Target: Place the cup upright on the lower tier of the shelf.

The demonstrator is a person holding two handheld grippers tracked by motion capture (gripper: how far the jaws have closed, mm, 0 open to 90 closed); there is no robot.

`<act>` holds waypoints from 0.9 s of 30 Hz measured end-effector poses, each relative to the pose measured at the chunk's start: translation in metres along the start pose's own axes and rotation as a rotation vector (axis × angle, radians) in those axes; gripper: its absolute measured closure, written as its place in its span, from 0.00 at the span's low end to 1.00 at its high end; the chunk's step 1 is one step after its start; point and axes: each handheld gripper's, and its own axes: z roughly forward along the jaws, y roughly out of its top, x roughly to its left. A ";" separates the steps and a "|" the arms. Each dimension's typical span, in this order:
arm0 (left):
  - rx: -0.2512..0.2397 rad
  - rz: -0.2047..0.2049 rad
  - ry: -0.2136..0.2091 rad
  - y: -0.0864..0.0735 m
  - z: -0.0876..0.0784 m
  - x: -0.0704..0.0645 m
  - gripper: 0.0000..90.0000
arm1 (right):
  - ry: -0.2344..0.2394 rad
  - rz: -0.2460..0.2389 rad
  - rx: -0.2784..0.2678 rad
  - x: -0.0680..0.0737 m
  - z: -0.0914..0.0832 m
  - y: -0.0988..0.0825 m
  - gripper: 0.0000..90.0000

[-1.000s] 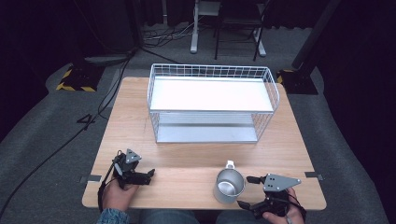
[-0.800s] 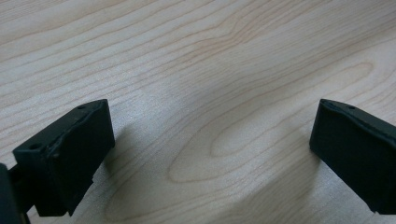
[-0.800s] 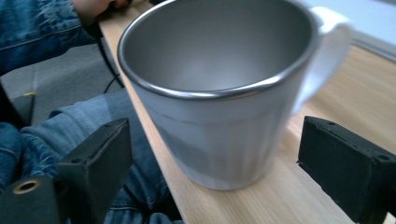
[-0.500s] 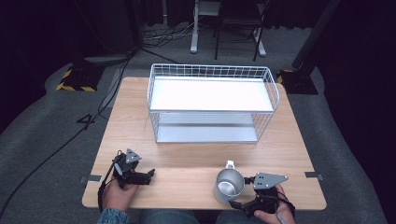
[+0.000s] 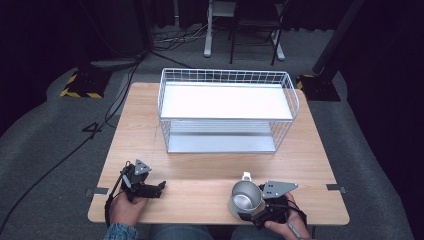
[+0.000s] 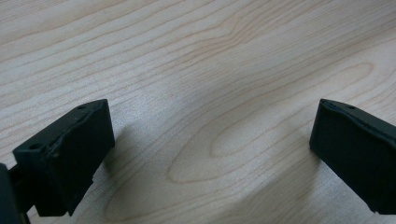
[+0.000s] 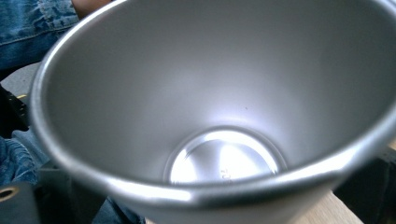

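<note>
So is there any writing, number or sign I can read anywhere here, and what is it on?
"4": a dark figure on the grey floor, left of the table.
Stamped marks on the inside bottom of the metal cup: too small and blurred to read.
Yellow and black hazard stripes on a base on the floor: a sign, no words.
Nothing legible on the white wire basket or on either tool.
</note>
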 end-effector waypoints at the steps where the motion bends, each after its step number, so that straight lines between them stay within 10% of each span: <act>1: 0.000 0.000 0.000 0.000 0.000 0.000 0.00 | 0.000 0.000 0.000 0.000 0.000 0.000 0.05; 27: 0.000 -0.002 0.000 0.000 0.000 0.000 0.00 | -0.034 -0.064 -0.021 0.005 0.012 0.009 0.08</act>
